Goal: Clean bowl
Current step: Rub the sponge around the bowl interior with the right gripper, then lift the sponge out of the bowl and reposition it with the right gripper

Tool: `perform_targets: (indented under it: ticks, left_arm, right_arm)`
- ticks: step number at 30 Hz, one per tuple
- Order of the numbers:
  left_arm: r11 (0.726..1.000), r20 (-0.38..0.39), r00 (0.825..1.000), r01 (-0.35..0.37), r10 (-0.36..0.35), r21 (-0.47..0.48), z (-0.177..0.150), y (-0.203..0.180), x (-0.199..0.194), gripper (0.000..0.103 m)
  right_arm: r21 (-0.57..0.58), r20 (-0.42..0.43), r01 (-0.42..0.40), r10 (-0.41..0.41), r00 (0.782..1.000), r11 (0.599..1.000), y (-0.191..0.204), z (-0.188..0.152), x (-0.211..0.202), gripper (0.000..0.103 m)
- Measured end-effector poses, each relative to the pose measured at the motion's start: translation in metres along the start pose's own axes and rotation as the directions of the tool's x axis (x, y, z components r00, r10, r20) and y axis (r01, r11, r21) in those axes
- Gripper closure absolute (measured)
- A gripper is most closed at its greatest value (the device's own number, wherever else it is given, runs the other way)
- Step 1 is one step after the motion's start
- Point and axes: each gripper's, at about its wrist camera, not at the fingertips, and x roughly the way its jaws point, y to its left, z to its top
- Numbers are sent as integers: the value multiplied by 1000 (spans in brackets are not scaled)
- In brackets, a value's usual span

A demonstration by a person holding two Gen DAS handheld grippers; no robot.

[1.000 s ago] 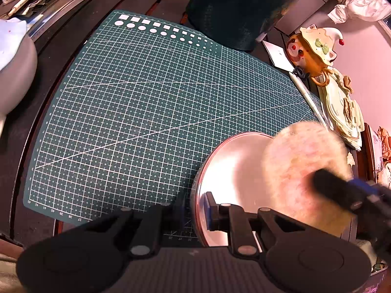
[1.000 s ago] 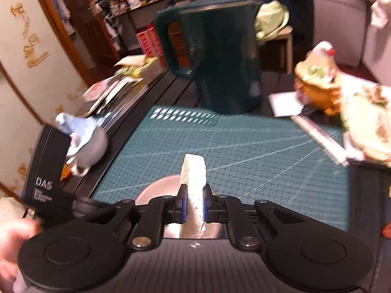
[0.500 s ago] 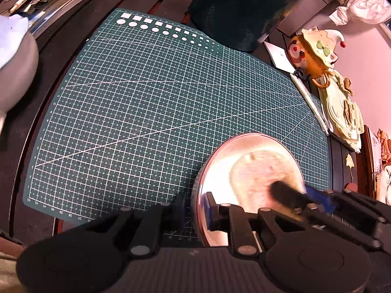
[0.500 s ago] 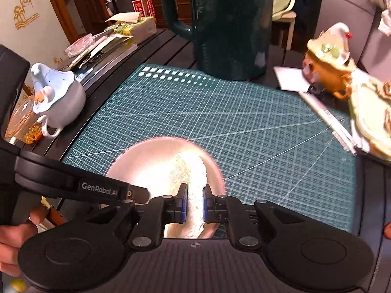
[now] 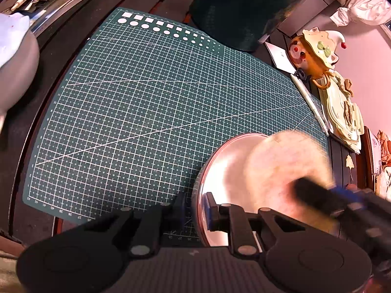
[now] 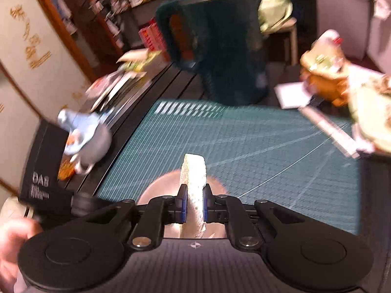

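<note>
Left wrist view: the left gripper (image 5: 195, 206) clamps the rim of a metal bowl (image 5: 224, 161) on the green cutting mat (image 5: 146, 112). Right wrist view: the right gripper (image 6: 194, 206) pinches a pale sponge (image 6: 193, 173) above the bowl (image 6: 158, 185).

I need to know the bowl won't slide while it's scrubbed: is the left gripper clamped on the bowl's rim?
Yes, the left gripper has its jaws pinched over the rim of the metal bowl.
</note>
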Motion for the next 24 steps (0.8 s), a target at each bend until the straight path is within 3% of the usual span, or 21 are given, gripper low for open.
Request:
perform_targets:
  ticks: [5, 11, 16, 21, 24]
  left_arm:
    - [1000, -2, 1000, 3, -3, 2, 3, 2, 1, 87]
    - [1000, -2, 1000, 4, -4, 3, 3, 2, 0, 87]
    - [1000, -3, 1000, 7, -7, 0, 4, 3, 1, 87]
    - [1000, -3, 1000, 6, -6, -1, 2, 3, 1, 86]
    - [1000, -4, 1000, 6, -6, 2, 3, 4, 2, 86]
  right_arm:
    - [16, -83, -12, 13, 996, 1000, 4, -9, 32, 92]
    - [-88, -56, 141, -146, 988, 986, 14, -13, 28, 92]
    - [-114, -20, 172, -176, 984, 978, 12, -9, 13, 93]
    - [-91, 51, 178, -174, 983, 980, 8, -1, -13, 92]
    - [-38, 71, 100, -97, 993, 994, 2, 3, -22, 92]
